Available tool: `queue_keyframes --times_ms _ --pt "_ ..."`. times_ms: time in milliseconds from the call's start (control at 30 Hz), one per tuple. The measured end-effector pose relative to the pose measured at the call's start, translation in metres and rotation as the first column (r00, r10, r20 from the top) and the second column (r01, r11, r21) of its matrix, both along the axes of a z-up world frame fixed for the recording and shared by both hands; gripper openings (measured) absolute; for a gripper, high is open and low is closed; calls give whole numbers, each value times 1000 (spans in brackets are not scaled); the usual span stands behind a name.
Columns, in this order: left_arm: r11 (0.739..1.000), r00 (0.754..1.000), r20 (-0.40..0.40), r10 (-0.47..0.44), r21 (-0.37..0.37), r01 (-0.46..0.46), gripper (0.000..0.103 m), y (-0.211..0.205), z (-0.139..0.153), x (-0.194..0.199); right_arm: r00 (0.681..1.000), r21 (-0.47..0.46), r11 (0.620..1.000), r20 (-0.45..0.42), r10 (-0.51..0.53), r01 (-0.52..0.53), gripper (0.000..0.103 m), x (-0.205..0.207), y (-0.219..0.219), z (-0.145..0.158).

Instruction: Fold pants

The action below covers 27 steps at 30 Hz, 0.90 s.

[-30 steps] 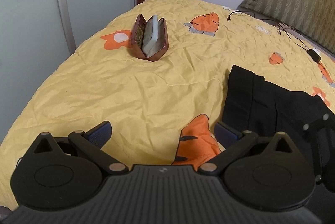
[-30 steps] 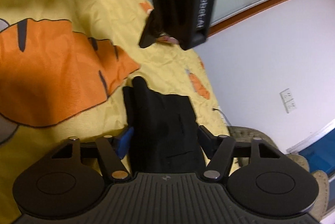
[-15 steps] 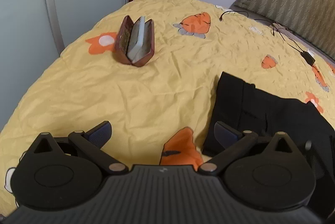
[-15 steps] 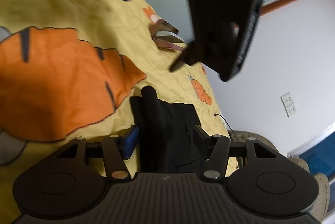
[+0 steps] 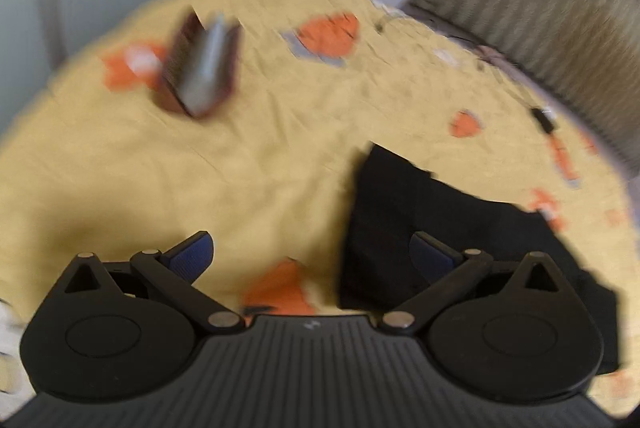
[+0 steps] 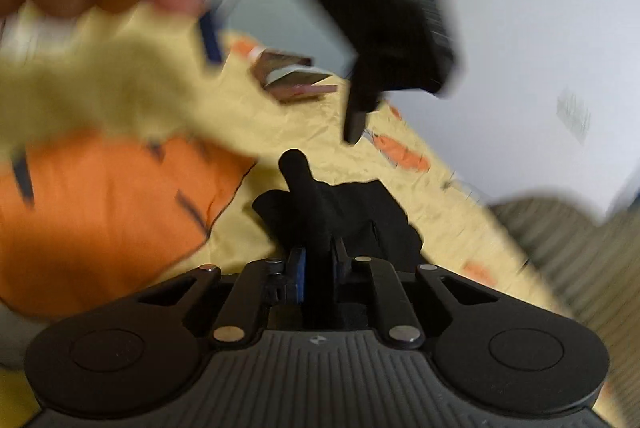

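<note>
Black pants [image 5: 432, 211] lie in a folded heap on the yellow bedspread [image 5: 248, 163], at the right of the left wrist view. My left gripper [image 5: 310, 254] is open and empty, its right finger over the pants' near left edge. In the right wrist view my right gripper [image 6: 318, 260] is shut on a raised ridge of the black pants [image 6: 356, 203]. The left gripper [image 6: 360, 27] and the hand holding it hang blurred above.
An open brown case [image 5: 200, 67] stands on the bedspread at the far left; it also shows in the right wrist view [image 6: 292, 75]. A grey-green headboard [image 5: 540, 23] and a black cable [image 5: 540, 115] lie at the far right. White wall behind.
My right gripper has closed from open onto a fold of the pants. My left gripper has shifted right, over the pants' edge. Both views are motion-blurred now.
</note>
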State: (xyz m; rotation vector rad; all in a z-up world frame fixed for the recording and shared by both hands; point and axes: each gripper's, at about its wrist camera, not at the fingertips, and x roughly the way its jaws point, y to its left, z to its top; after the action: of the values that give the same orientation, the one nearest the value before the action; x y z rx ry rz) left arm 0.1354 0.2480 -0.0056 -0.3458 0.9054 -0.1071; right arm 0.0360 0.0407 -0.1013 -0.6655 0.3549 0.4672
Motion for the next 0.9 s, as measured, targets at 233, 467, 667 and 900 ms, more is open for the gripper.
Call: queue_keyframes --times_ms 233,467,667,900 --pt "932 995 -93 -25 -363 -10 103 -1 -28 30 993 256 966 -114 -5 35 11 11 -41 35" --pt "890 990 -134 -53 -456 -14 101 -30 -43 65 993 272 962 -117 9 23 11 7 -44 37" --pt "917 982 -180 -53 -398 -24 21 -39 -53 72 993 309 949 -117 -22 57 12 7 -51 35" --pt "917 986 -152 -66 -400 0 17 -34 -51 67 992 156 981 -64 -109 118 76 -29 -53 26"
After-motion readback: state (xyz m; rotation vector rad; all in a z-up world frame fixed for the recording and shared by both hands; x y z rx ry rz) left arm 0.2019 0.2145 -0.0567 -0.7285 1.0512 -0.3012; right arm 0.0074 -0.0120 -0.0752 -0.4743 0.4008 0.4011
